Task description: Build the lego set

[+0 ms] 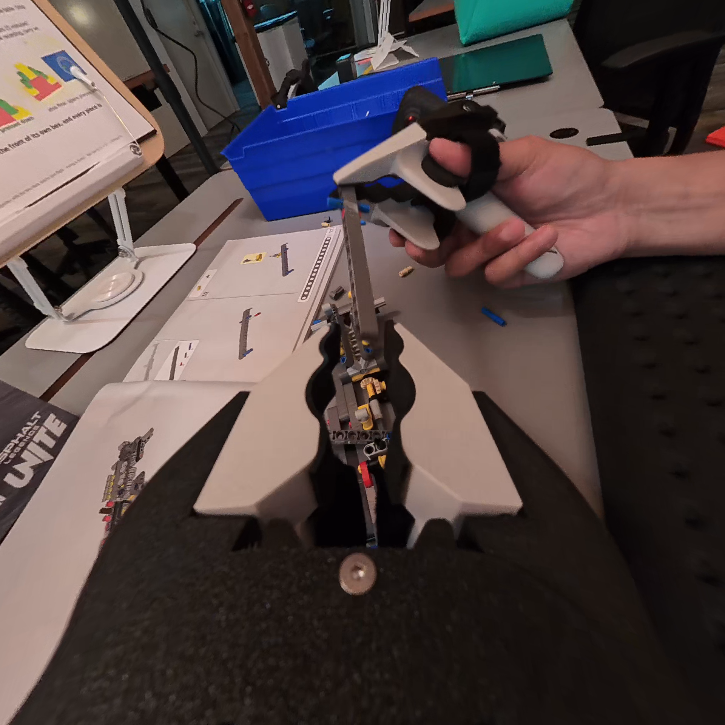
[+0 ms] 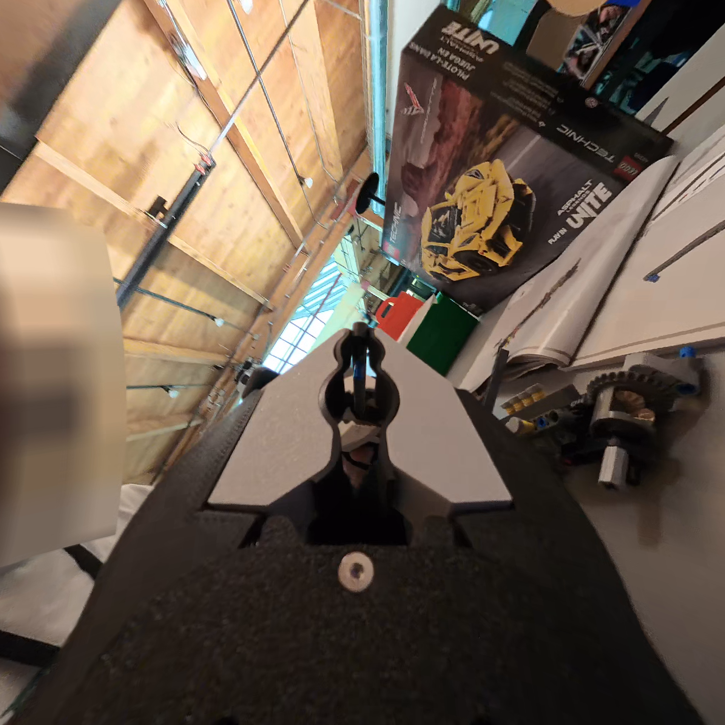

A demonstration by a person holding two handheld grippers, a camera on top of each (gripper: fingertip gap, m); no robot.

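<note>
My grey bench (image 1: 521, 353) carries open instruction pages (image 1: 251, 298) and a blue bin (image 1: 314, 157) near its far edge; bare room stays at the right. My left gripper (image 1: 363, 353) clamps the lego chassis (image 1: 363, 412). My right gripper (image 2: 359, 341) pinches a long grey beam (image 1: 359, 270) standing on it

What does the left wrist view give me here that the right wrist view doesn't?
Only the left wrist view shows the left gripper shut on the lego assembly, the blue bin, loose pins on the table, and the hand holding the right gripper.

Only the right wrist view shows the set's box, the ceiling, and a separate gear subassembly.

Both show the long grey beam pinched by the right gripper, and the open instruction booklet.
</note>
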